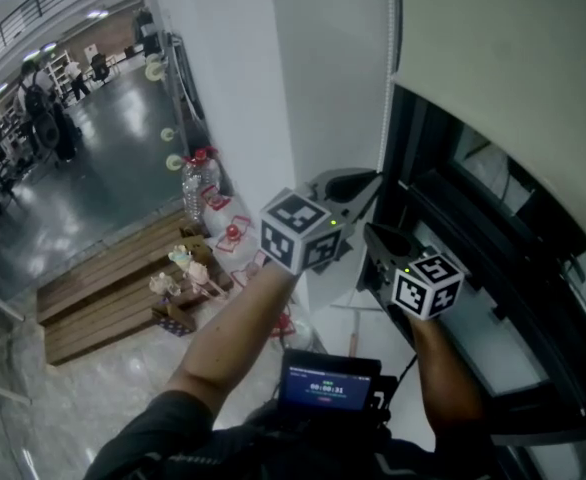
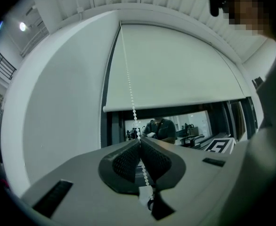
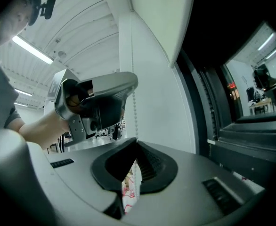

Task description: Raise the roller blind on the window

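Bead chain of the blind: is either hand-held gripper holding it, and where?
Both: the left hand-held gripper pinches the bead chain below the blind, the right hand-held gripper lower down.

My 2 forearms reach forward, side by side. The left gripper point(image 2: 139, 143) and right gripper point(image 3: 135, 144) each pinch the bead chain point(image 2: 128, 79).

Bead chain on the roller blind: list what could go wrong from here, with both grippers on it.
1. The left gripper and right gripper both clamp the thin bead chain; a hard tug might slip the beads through the pads or strain the chain.
2. The grippers sit close together and might knock each other while pulling.
3. The roller blind still covers most of the window; pulling the wrong strand would likely lower it.
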A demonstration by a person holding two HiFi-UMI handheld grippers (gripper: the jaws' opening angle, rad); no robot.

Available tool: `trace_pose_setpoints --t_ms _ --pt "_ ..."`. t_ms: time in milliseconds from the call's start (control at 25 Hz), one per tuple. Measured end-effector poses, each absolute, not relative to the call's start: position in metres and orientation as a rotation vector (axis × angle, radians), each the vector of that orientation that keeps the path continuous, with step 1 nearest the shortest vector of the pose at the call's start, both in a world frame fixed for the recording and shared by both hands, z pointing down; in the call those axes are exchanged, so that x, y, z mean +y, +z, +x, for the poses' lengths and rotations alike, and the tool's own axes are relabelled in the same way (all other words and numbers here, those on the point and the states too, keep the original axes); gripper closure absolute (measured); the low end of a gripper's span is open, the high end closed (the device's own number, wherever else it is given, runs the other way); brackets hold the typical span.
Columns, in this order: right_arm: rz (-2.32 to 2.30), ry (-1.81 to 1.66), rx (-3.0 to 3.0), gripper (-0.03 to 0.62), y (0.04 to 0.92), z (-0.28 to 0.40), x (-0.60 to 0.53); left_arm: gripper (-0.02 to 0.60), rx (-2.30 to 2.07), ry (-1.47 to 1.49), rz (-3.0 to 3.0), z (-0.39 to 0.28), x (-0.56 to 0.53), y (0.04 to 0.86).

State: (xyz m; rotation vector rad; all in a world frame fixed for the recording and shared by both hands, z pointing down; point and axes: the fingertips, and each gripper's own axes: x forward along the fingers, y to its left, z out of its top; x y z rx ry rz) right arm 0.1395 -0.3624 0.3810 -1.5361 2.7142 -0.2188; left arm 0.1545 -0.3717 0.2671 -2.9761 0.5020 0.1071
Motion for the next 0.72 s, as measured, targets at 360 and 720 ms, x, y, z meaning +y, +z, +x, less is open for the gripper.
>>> trace_pose_setpoints --t_ms 360,720 --pt "-1.565 -0.295 2.733 0.594 0.413 0.143 -0.363 0.574 0.517 0.046 -2.996 0.159 -0.368 0.301" --pt "-1.577 -0.469 2.734 0.591 0.459 0.146 -0.36 0.574 0.509 -0.062 -3.044 0.165 -0.366 0.347"
